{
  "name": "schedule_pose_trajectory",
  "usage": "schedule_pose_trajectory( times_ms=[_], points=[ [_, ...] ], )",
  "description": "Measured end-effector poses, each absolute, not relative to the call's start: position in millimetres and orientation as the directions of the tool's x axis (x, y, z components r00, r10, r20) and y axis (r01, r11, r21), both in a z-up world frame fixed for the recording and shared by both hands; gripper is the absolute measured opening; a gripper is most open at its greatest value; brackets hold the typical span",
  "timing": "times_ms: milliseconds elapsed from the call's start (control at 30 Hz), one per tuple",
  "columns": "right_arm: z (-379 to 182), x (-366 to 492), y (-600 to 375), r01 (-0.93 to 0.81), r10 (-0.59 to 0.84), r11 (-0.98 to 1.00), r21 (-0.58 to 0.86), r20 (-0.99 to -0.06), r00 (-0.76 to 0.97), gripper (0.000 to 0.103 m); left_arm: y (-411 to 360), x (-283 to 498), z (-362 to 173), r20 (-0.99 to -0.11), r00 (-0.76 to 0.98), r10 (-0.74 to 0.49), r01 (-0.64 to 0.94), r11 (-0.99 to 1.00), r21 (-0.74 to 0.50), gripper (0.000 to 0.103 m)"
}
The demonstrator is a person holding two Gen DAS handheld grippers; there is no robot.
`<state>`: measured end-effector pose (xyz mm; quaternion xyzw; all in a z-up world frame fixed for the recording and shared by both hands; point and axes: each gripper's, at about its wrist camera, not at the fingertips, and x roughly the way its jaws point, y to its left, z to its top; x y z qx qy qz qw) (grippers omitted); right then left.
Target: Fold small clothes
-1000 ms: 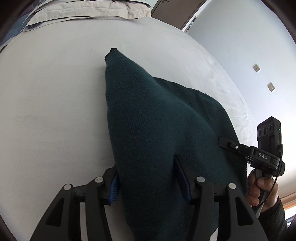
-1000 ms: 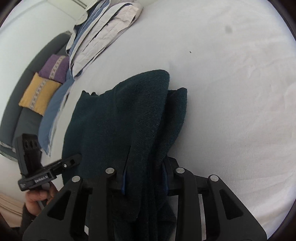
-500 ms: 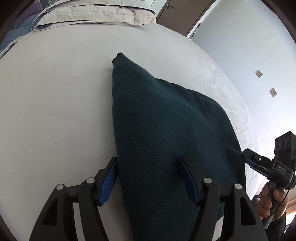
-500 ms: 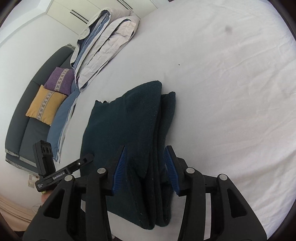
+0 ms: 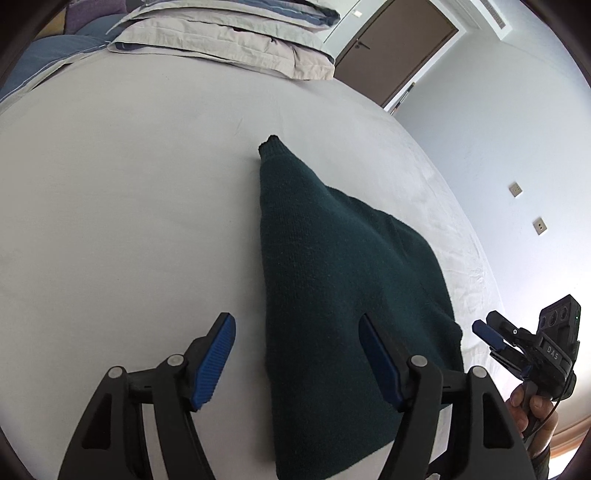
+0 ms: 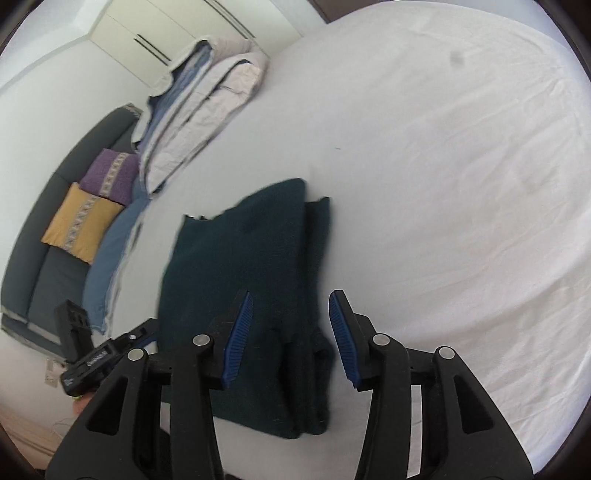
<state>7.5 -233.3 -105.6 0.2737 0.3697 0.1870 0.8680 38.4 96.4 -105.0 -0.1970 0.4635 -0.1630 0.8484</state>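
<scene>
A dark green knitted sweater (image 5: 332,288) lies folded on the white bed sheet (image 5: 129,221). It also shows in the right wrist view (image 6: 251,280) as a flat stack with a folded edge on its right. My left gripper (image 5: 297,354) is open and empty, raised above the sweater's near end. My right gripper (image 6: 291,328) is open and empty above the sweater's near right edge. The right gripper also shows at the far right of the left wrist view (image 5: 491,334), and the left gripper at the lower left of the right wrist view (image 6: 110,350).
A folded grey and blue duvet (image 5: 229,33) lies at the head of the bed, also in the right wrist view (image 6: 199,110). A dark sofa with yellow (image 6: 81,221) and purple (image 6: 109,175) cushions stands beside the bed. A brown door (image 5: 395,48) is behind.
Both grippers opened and let go of the sweater, then drew back and up. The sweater settled flat on the sheet.
</scene>
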Motion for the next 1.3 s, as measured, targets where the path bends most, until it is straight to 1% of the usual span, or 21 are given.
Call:
schedule_pose_trajectory(
  times_ms=[67,167,200,267,333,400,433,467,500,533,600,700,800,833,900,967,1000,1067,1133,1200,1300],
  points=[
    [-105.0,7.4,-217.5,-0.185,0.603,0.737,0.65,-0.511,0.612,0.043,92.3,27.3,-100.1,-0.703,0.534,-0.47,0.117,0.865,-0.489,0.072],
    [-129.6,17.8,-204.1,-0.143,0.587,0.754,0.641,-0.561,0.584,0.042,84.0,12.2,-97.2,-0.689,0.549,-0.473,0.145,0.866,-0.479,0.072],
    [-142.6,23.4,-202.8,-0.115,0.591,0.744,0.658,-0.569,0.572,0.04,81.0,10.6,-97.4,-0.687,0.548,-0.477,0.155,0.865,-0.477,0.072],
    [-158.1,20.7,-212.4,-0.129,0.619,0.706,0.697,-0.518,0.59,0.031,75.7,4.2,-97.4,-0.69,0.547,-0.474,0.162,0.868,-0.469,0.072],
    [-163.7,16.2,-221.2,-0.145,0.645,0.667,0.731,-0.469,0.604,0.031,76.7,-2.7,-96.5,-0.684,0.555,-0.473,0.169,0.869,-0.464,0.072],
    [-164.2,12.1,-226.5,-0.145,0.641,0.665,0.733,-0.46,0.614,0.031,81.0,-9.1,-91.8,-0.679,0.574,-0.457,0.17,0.878,-0.447,0.072],
    [-161.6,7.8,-228.3,-0.141,0.624,0.682,0.717,-0.47,0.624,0.032,81.4,-12.0,-87.4,-0.674,0.591,-0.444,0.172,0.885,-0.431,0.072],
    [-160.1,3.1,-230.8,-0.106,0.571,0.727,0.679,-0.51,0.643,0.042,81.8,-15.3,-81.3,-0.666,0.613,-0.426,0.175,0.895,-0.411,0.073],
    [-157.8,0.0,-233.1,-0.065,0.509,0.771,0.634,-0.551,0.661,0.041,81.8,-20.1,-74.3,-0.656,0.638,-0.404,0.176,0.905,-0.386,0.077],
    [-156.4,-4.6,-236.3,-0.05,0.483,0.786,0.616,-0.561,0.672,0.041,81.9,-24.6,-65.6,-0.64,0.671,-0.375,0.176,0.918,-0.354,0.081],
    [-148.4,-19.7,-243.9,-0.042,0.457,0.792,0.609,-0.546,0.703,0.041,82.9,-36.2,-45.8,-0.589,0.745,-0.314,0.17,0.943,-0.287,0.101],
    [-120.3,-47.8,-243.7,-0.038,0.337,0.87,0.491,-0.538,0.773,0.041,80.8,-52.6,-16.9,-0.497,0.841,-0.213,0.145,0.975,-0.171,0.103],
    [-82.7,-77.1,-235.8,-0.018,0.181,0.948,0.319,-0.491,0.852,0.042,77.9,-71.6,11.6,-0.421,0.9,-0.116,0.093,0.993,-0.076,0.103],
    [-69.6,-87.1,-230.9,-0.01,0.135,0.964,0.265,-0.456,0.88,0.047,76.4,-77.0,20.8,-0.389,0.916,-0.093,0.077,0.995,-0.055,0.103],
    [-44.7,-108.6,-221.5,0.008,0.056,0.984,0.179,-0.351,0.935,0.061,75.0,-89.1,38.8,-0.322,0.945,-0.054,0.05,0.999,-0.021,0.103],
    [-22.5,-132.7,-213.6,0.064,-0.035,0.99,0.127,-0.217,0.975,0.096,75.2,-100.6,54.0,-0.259,0.966,-0.024,0.025,1.0,0.004,0.103],
    [-12.0,-143.3,-211.6,0.086,-0.067,0.989,0.12,-0.154,0.986,0.101,76.0,-106.3,58.8,-0.245,0.969,-0.004,0.007,1.0,0.009,0.103],
    [6.3,-158.7,-210.0,0.085,-0.074,0.988,0.13,-0.085,0.994,0.103,73.1,-108.2,68.3,-0.273,0.961,0.038,-0.025,0.998,0.049,0.103],
    [24.0,-165.8,-212.1,0.063,-0.052,0.986,0.153,-0.078,0.996,0.103,71.5,-109.6,74.7,-0.281,0.957,0.065,-0.046,0.996,0.074,0.103],
    [39.6,-175.5,-213.3,0.056,-0.047,0.982,0.178,-0.053,0.997,0.103,72.7,-114.0,79.3,-0.276,0.96,0.055,-0.04,0.997,0.059,0.103],
    [60.2,-191.9,-208.9,0.034,-0.031,0.985,0.17,-0.024,0.999,0.103,70.9,-114.3,80.4,-0.314,0.949,0.023,-0.009,0.999,0.046,0.103]
  ],
)
